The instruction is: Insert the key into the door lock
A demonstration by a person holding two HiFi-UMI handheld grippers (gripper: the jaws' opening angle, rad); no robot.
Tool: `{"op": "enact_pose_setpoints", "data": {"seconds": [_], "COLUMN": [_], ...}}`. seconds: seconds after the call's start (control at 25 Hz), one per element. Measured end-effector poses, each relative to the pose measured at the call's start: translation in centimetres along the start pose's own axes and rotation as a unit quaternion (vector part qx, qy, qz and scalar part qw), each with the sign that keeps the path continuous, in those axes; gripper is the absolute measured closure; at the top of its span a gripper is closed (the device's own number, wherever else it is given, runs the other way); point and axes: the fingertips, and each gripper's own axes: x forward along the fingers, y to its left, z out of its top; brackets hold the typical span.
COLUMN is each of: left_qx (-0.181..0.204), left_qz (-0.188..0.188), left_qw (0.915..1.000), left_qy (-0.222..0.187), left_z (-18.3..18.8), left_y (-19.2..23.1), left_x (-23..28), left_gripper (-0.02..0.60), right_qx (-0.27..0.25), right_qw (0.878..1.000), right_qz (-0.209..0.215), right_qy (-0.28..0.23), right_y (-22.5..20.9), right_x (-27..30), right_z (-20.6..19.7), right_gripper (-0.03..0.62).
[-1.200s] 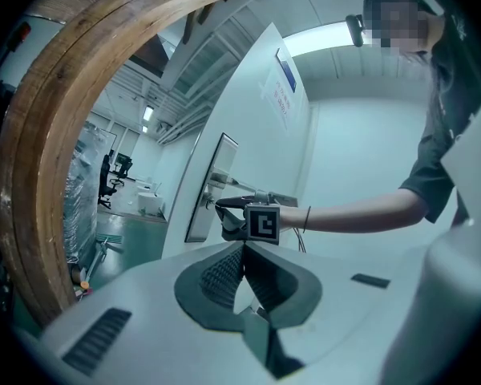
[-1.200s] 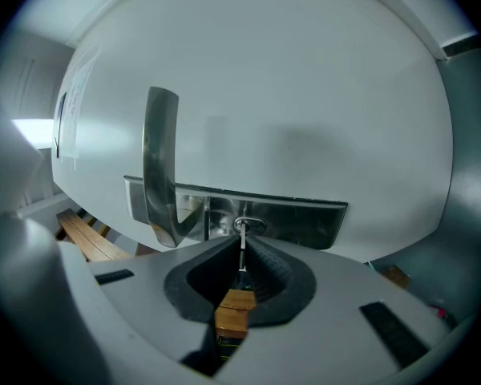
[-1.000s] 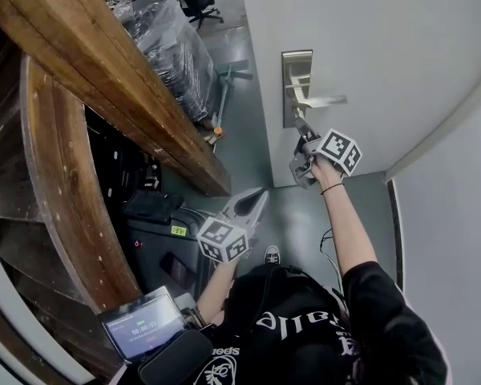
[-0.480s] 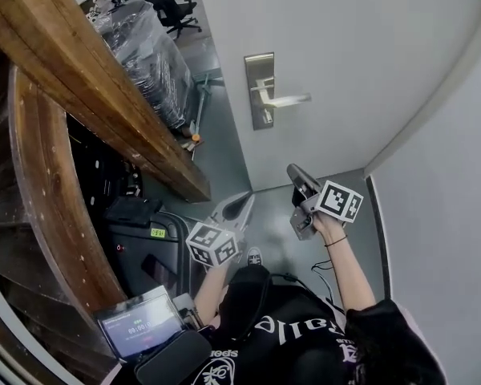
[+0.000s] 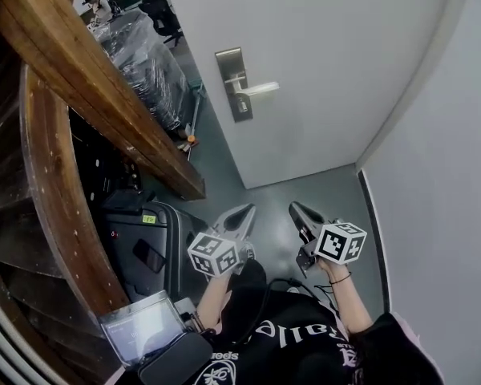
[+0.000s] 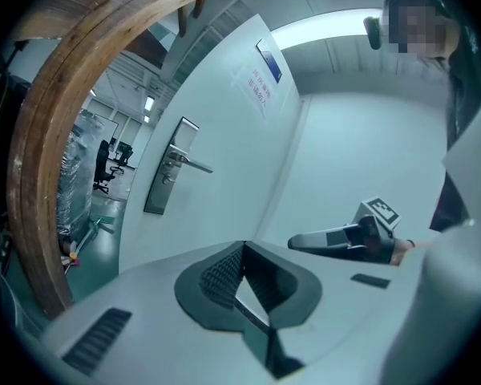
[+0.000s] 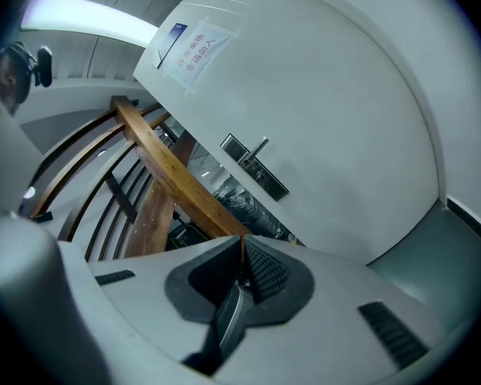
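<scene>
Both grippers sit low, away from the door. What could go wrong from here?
1. The key cannot be made out at the lock plate, so it may be unseated.
2. From this far, the right gripper, jaws together, could miss that plate or catch the door handle.
</scene>
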Motion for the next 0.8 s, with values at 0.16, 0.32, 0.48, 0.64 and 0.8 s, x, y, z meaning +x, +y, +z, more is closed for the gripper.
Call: {"op": "enact_pose_setpoints", "data": {"seconds": [0.16,0.32,0.48,0.64,0.8], "left_qx": [-0.01,-0.021,-0.033,-0.03,-0.037], "left_qz": [0.007,0.011,0.025,0.046,0.065], "left_qw": [0.9999,0.9997,0.9991,0.9985,0.9969], "left_qy": [-0.01,-0.011,-0.002,-0.006,-0.025], "left_z": [-2.6,-6.0,-9.5,-10.7,-10.9], "left_y": [-5.2,-10.0,-13.4,-15.0,-15.0], "left_x": [-2.0,-4.9,-8.4,-12.3,-15.4], "left_gripper": [0.577,0.577,0.577,0.577,0.577], "right_qx": [-0.017,-0.013,-0.006,-0.003,-0.009], "right_qw": [0.999,0.998,0.996,0.992,0.989], "right_qz": [0.015,0.042,0.063,0.084,0.095], "right_qy": [0.023,0.04,0.07,0.097,0.109], "right_y": [1.5,3.2,4.7,7.0,9.1], "right_x": [-4.4,-7.9,-10.5,-12.0,-12.9], "right_z": [-3.1,-6.4,-10.4,-13.8,-16.1], "right_gripper": [0.568,0.568,0.568,0.568,0.568]}}
